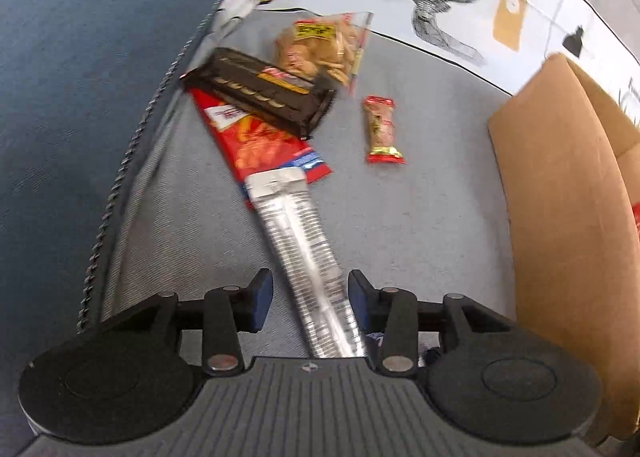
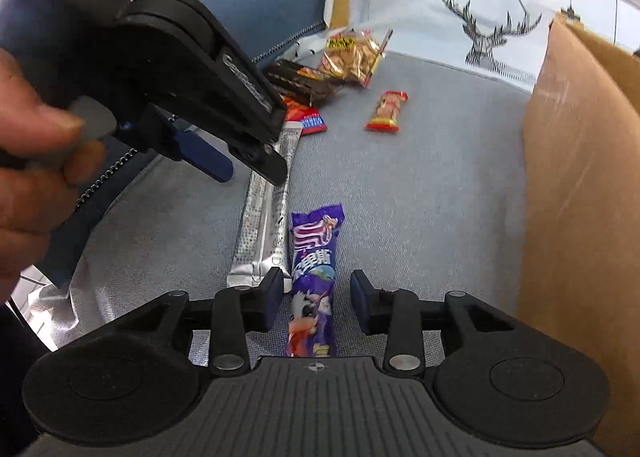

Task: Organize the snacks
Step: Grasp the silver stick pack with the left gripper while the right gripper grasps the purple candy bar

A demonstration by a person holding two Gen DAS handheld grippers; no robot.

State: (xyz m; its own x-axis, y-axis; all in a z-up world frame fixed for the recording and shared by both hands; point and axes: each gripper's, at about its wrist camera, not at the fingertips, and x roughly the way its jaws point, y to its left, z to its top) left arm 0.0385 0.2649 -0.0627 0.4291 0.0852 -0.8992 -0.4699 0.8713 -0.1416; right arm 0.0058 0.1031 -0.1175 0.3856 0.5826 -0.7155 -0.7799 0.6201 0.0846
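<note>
A long silver snack packet [image 1: 296,233] lies on the grey fabric surface [image 1: 420,241] and runs between the jaws of my left gripper [image 1: 310,293], which stand open around it with a gap on the left side. A purple snack stick [image 2: 314,277] lies flat between the open jaws of my right gripper [image 2: 318,289], closer to the left pad. In the right wrist view the left gripper [image 2: 250,171], held by a hand [image 2: 28,161], hovers over the silver packet [image 2: 264,225].
Farther back lie a red bag [image 1: 260,133], a dark brown pack [image 1: 260,93] on top of it, a clear bag of crackers [image 1: 324,45] and a small red-gold bar [image 1: 382,129]. A cardboard box [image 1: 560,197] stands at the right. A blue cushion [image 1: 80,77] borders the left.
</note>
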